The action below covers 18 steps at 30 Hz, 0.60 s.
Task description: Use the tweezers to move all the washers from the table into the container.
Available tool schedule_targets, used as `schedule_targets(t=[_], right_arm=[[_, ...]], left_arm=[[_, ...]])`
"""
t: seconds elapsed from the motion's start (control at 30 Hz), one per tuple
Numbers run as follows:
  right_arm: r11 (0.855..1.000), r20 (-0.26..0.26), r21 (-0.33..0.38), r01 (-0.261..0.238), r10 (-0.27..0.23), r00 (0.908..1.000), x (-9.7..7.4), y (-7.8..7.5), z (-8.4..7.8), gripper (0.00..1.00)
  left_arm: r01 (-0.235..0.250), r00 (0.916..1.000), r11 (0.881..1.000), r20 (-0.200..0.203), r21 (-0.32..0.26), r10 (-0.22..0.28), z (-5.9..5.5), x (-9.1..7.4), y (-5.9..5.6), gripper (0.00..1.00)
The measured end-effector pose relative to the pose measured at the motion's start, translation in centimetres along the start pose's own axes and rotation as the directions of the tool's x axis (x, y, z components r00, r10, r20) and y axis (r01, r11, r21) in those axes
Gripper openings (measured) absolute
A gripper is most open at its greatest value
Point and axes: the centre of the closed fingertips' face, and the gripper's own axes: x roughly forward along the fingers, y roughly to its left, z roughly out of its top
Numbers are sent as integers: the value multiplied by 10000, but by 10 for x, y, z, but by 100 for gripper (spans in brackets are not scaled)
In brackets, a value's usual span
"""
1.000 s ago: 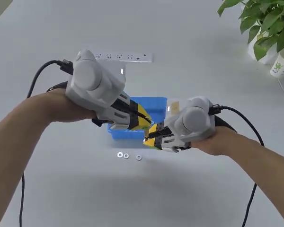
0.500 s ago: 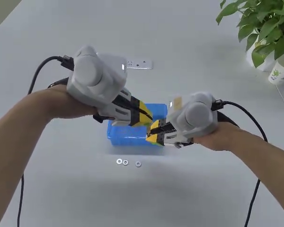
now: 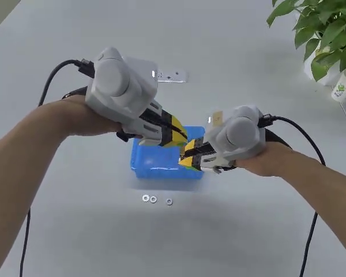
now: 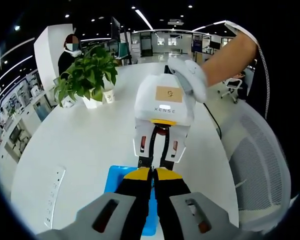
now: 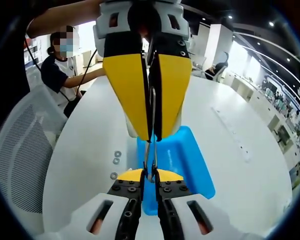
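Thin metal tweezers (image 5: 149, 152) run between the two grippers, which meet tip to tip above the blue container (image 3: 158, 164). My left gripper (image 3: 181, 139) comes in from the upper left, its yellow jaws shut on the tweezers. My right gripper (image 3: 188, 160) faces it from the right and is shut on the tweezers' other end. In the right gripper view my own jaws (image 5: 150, 176) pinch the tweezers just below the left gripper (image 5: 152, 137). Three small washers (image 3: 153, 199) lie in a row on the table in front of the container; they also show as washers (image 5: 115, 161) left of the container (image 5: 182, 160).
A white power strip (image 3: 170, 75) lies on the table behind the grippers. A potted plant (image 3: 326, 34) stands at the far right corner. Black cables trail from both grippers. A person sits beyond the table's edge (image 5: 60, 70).
Both grippers, still joined at the tweezers, have risen a little and moved back from the container's front edge to above it. The washers have not moved.
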Motion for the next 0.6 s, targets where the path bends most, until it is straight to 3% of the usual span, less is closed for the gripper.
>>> schedule_targets(t=[0.6], right_arm=[[9992,-187,318,-247,253,9995,18,-18,-20,10]], left_arm=[[181,9997,9998,-158,-107,-182,-19,17,21,5]])
